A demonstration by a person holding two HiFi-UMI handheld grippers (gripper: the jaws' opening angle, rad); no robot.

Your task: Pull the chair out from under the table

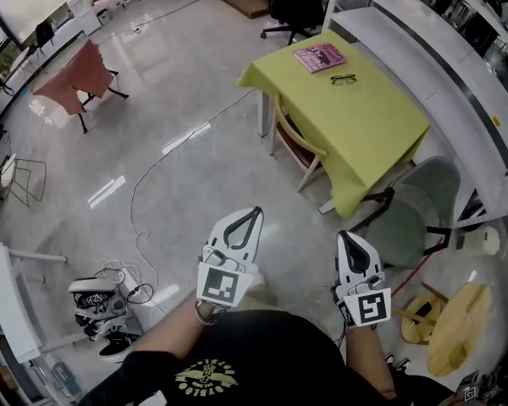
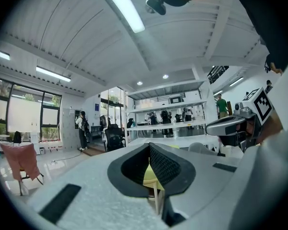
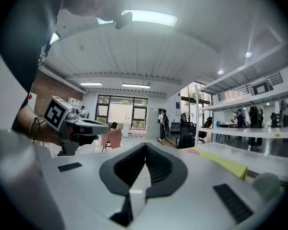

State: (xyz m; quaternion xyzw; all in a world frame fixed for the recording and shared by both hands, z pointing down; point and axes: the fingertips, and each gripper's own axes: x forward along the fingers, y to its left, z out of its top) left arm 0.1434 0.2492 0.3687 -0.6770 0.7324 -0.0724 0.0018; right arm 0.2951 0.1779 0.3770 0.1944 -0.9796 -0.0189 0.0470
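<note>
A table under a yellow-green cloth [image 1: 364,125] stands ahead of me in the head view. A light wooden chair [image 1: 300,146] is tucked under its left side, and a grey-green chair [image 1: 419,214] sits at its near right corner. My left gripper [image 1: 256,212] and right gripper [image 1: 342,235] are held side by side close to my body, both shut and holding nothing, well short of the table. In the left gripper view the shut tips [image 2: 150,145] point at the cloth, with a pale chair leg [image 2: 156,198] below. The right gripper view shows its shut tips [image 3: 145,145] beside the table's edge [image 3: 225,164].
A pink book [image 1: 319,57] and glasses [image 1: 343,79] lie on the table. White shelving [image 1: 457,66] runs along the right. A round wooden stool [image 1: 457,328] is at the near right, cabled equipment [image 1: 102,303] at the near left, and a red-draped chair [image 1: 72,79] far left.
</note>
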